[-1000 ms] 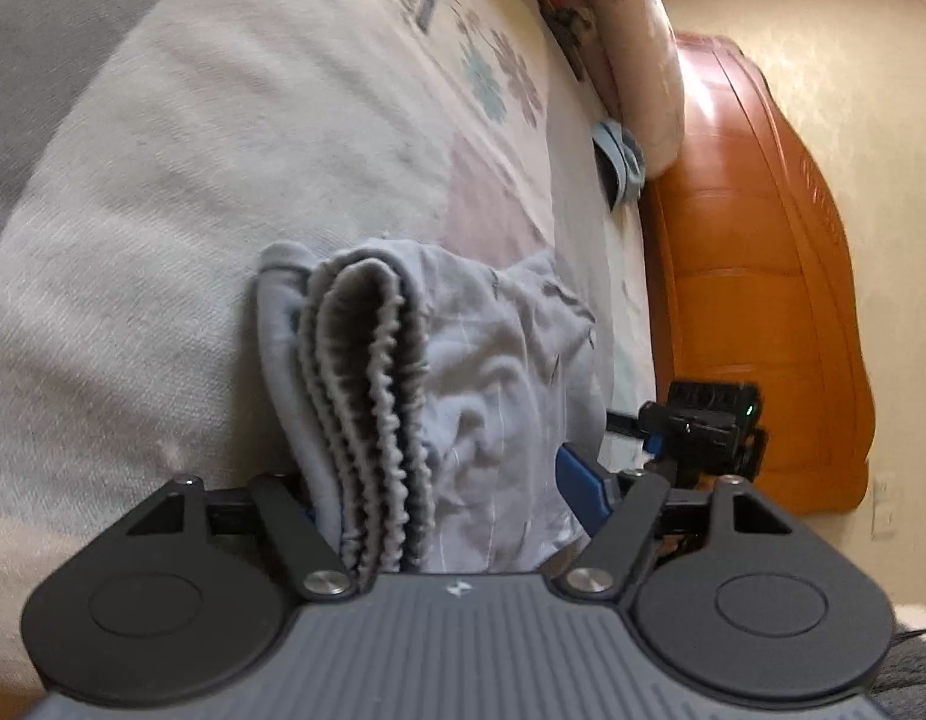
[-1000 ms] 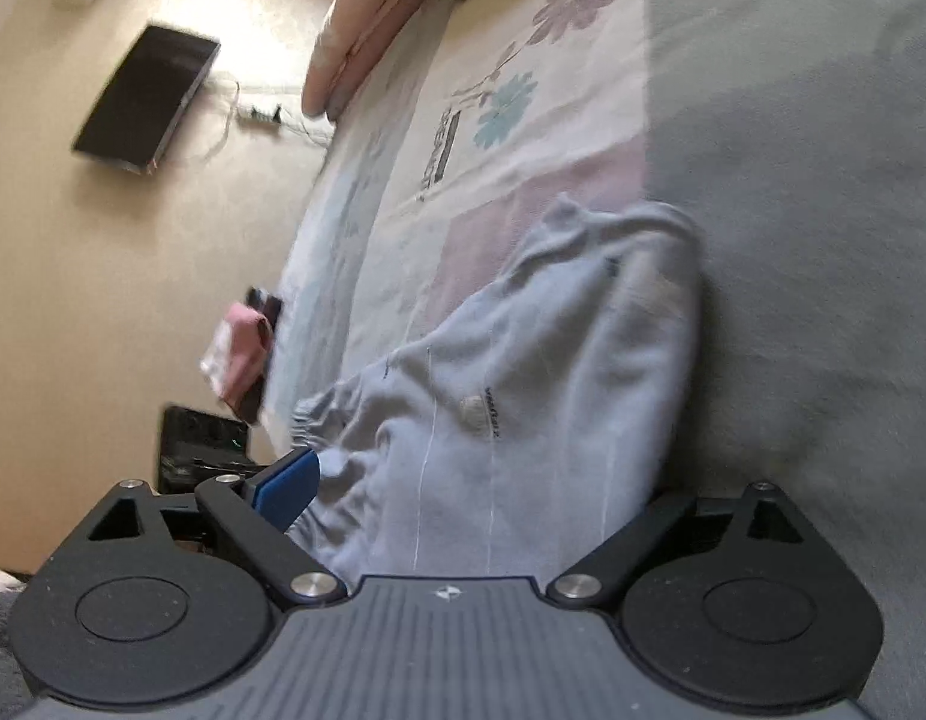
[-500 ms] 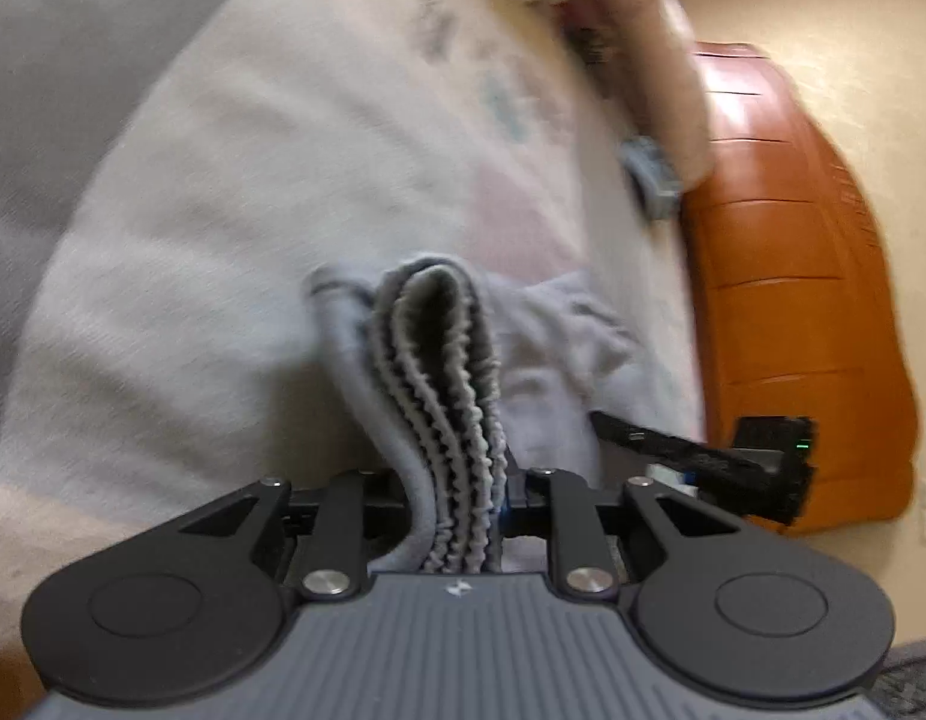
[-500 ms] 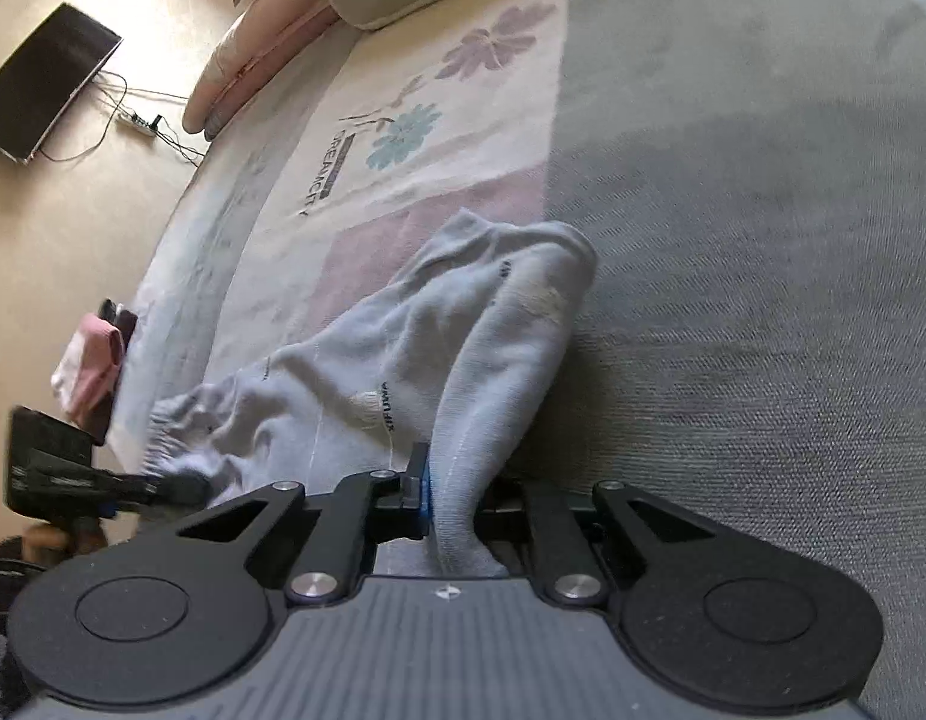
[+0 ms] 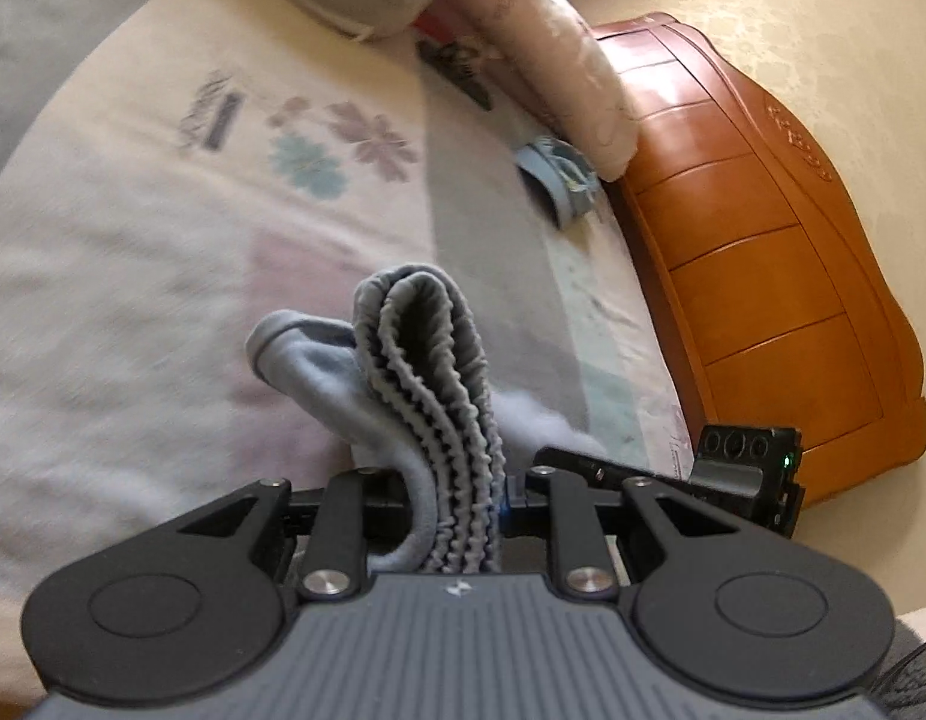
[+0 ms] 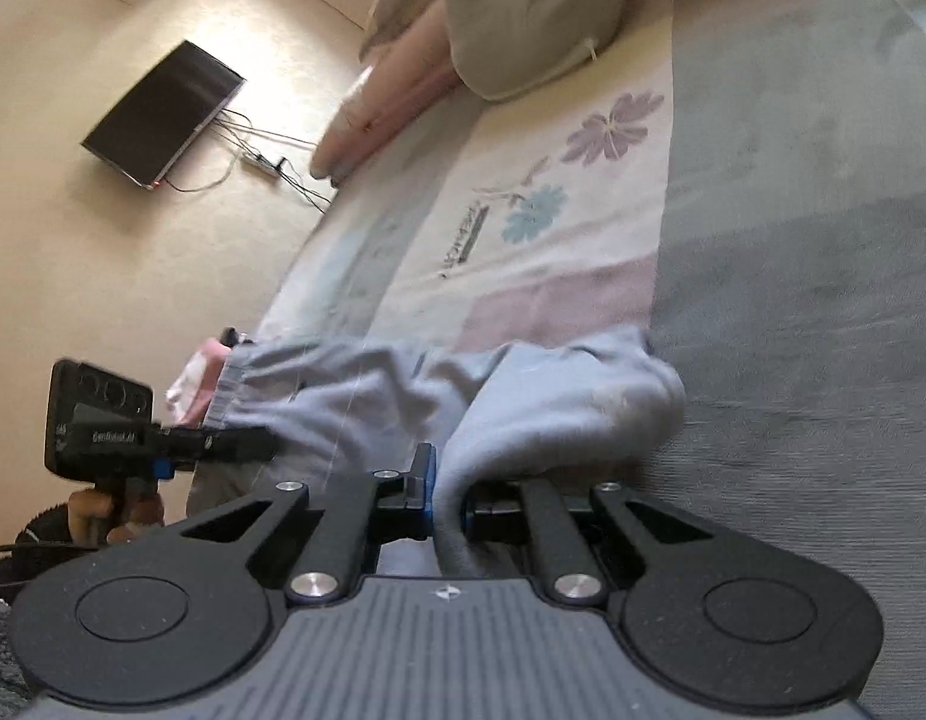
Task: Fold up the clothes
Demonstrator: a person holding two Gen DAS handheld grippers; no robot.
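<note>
Left gripper pinching the ruffled waistband of grey trousers, right gripper clamped on a trouser leg, garment draped over a flowered bedspread

Your left tool is clamped tight on gathered cloth, its two fingers drawn in close and angled downward. Your right tool is likewise pinched on a fold of fabric, fingers nearly together. In the right wrist view, your left hand grips the handle of its tool.
</note>
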